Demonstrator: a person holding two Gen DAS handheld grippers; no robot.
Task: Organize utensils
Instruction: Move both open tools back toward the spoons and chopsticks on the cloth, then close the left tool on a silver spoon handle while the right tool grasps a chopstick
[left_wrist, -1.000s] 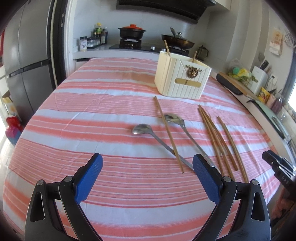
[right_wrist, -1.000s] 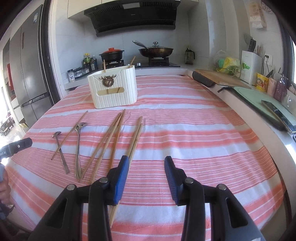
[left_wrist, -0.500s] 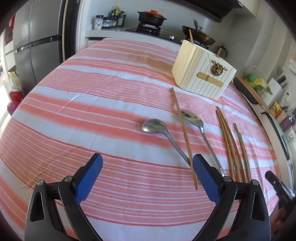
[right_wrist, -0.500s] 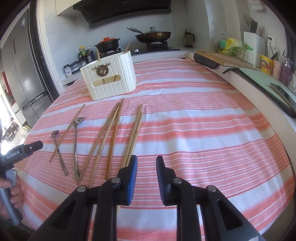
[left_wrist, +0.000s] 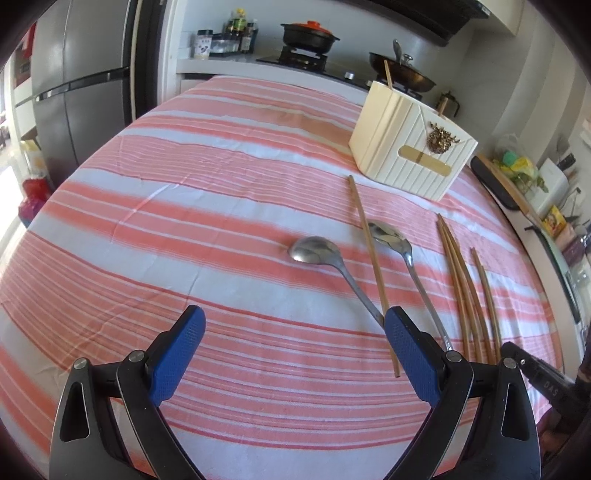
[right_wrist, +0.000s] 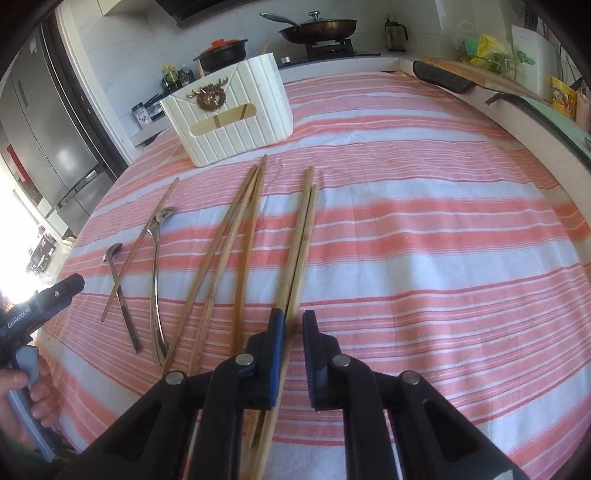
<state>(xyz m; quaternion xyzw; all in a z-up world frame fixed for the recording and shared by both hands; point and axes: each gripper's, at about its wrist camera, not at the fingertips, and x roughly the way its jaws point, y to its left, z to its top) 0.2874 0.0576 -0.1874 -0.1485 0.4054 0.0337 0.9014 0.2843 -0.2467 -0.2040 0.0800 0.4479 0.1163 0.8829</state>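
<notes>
- Left wrist view: left gripper (left_wrist: 293, 345) jaws spread wide, nothing between them, angled down over the striped tablecloth (left_wrist: 177, 229).
- Bare cloth ahead and to its left, out to the table's far and left edges; fridge (left_wrist: 81, 85) beyond the left edge.
- Utensils sit to its right: two spoons (left_wrist: 314, 253), a single chopstick (left_wrist: 371, 266) lying across the left spoon's handle, then a chopstick bundle (left_wrist: 461, 280) further right.
- White utensil holder (left_wrist: 406, 155) far right on the table, upright, two sticks poking out of it.
- Right wrist view: right gripper (right_wrist: 293, 325) jaws have just been closing, now a narrow gap; a pair of chopsticks (right_wrist: 301, 236) runs between the pads; can't tell whether they press on it.
- Open cloth to the gripper's right up to the counter edge (right_wrist: 517, 122); three loose chopsticks (right_wrist: 232, 236) and the spoons to its left.
- Person's left hand (right_wrist: 33, 387) at the left frame edge, wrapped round the other gripper's handle.
</notes>
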